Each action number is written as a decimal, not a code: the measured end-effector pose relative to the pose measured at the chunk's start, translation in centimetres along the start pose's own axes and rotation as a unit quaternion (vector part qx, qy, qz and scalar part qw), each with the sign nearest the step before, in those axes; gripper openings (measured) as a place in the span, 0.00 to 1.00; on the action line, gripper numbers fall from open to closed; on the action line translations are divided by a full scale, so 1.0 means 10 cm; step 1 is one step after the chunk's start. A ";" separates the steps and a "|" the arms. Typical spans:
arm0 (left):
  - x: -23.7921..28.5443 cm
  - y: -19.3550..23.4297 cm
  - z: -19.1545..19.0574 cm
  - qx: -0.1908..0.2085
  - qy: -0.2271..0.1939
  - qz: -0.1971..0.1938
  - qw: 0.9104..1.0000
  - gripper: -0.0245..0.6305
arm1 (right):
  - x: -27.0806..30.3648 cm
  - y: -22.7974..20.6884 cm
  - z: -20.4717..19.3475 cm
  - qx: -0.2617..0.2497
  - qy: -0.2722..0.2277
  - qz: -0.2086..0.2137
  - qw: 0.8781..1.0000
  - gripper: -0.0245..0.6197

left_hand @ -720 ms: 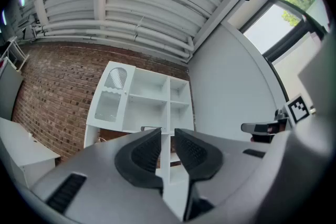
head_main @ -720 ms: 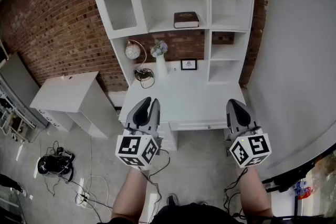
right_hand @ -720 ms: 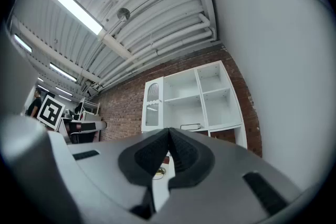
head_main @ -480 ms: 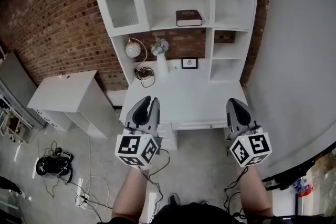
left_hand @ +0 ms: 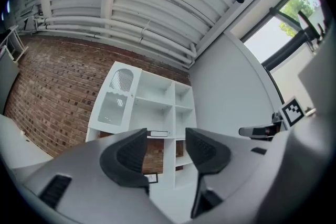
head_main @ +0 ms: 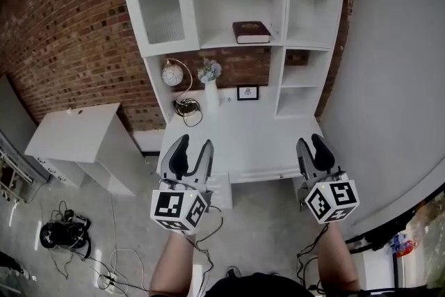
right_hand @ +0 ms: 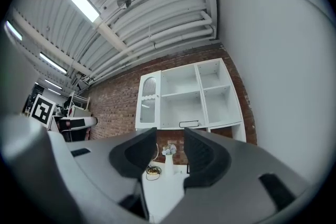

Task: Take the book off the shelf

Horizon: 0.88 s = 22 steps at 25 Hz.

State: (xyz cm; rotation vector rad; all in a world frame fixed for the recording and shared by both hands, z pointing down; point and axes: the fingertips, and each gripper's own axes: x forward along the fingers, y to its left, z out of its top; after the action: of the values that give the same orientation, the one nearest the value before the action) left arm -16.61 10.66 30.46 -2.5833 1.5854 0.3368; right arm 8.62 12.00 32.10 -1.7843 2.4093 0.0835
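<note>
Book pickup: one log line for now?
book: flat on shelf, untouched | left hand-held gripper: open, empty | right hand-held gripper: open, empty | stage: pre-grasp

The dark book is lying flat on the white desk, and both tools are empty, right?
Not quite. The book lies flat on a shelf above the desk, not on the desk itself; the head view shows it. The left tool and the right tool are indeed empty, jaws apart.
</note>
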 end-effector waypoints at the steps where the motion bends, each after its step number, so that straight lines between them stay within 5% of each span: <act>1: 0.01 0.04 0.00 0.000 -0.001 -0.004 1.000 0.38 | 0.03 0.02 -0.01 0.002 0.000 -0.004 1.000 0.28; 15: 0.40 0.40 -0.37 -0.052 0.026 -0.029 0.998 0.42 | 0.52 0.00 -0.22 0.018 0.016 -0.011 1.000 0.34; 22: 0.84 0.47 -0.50 -0.029 0.034 0.000 0.999 0.42 | 1.07 -0.33 -0.38 0.045 0.005 0.022 0.999 0.34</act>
State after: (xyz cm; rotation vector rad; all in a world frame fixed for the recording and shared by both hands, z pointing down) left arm -16.44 0.19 33.54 -2.6656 1.6214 0.3014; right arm 8.41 0.41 34.37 -1.6960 2.4188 -0.0290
